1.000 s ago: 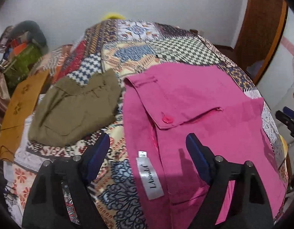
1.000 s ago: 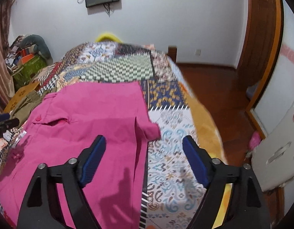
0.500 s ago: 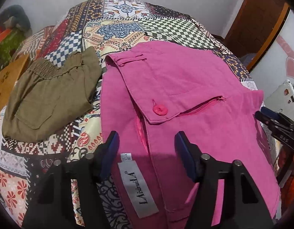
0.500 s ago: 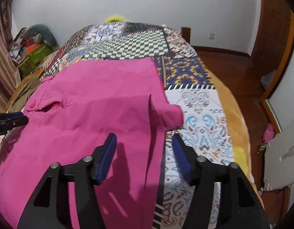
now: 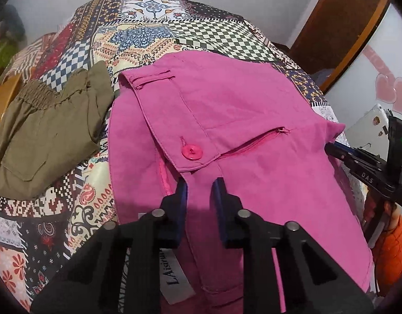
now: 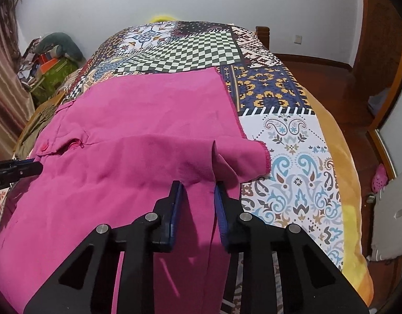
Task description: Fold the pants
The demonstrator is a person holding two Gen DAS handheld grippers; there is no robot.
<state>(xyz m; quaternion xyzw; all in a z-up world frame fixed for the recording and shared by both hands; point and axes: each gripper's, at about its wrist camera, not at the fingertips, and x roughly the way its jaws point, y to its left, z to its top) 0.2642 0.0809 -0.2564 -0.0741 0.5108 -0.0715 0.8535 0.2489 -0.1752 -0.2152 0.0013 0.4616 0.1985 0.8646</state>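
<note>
Soft, floppy pink pants [image 5: 227, 110] on the bed: both tongs, left [image 5: 199, 183] and right [image 6: 197, 185], closing on fabric bunched at 6 o'clock, so grab waistband and leg edge.

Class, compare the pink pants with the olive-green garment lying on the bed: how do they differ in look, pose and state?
The pink pants are spread wide; the olive-green garment lies in a smaller folded bundle beside them. The pink pants show a button and zipper; the olive-green garment shows a gathered elastic band. The left claw and right claw are closing on pink fabric; nothing touches the olive-green garment. Both rest on the patchwork bedspread.
</note>
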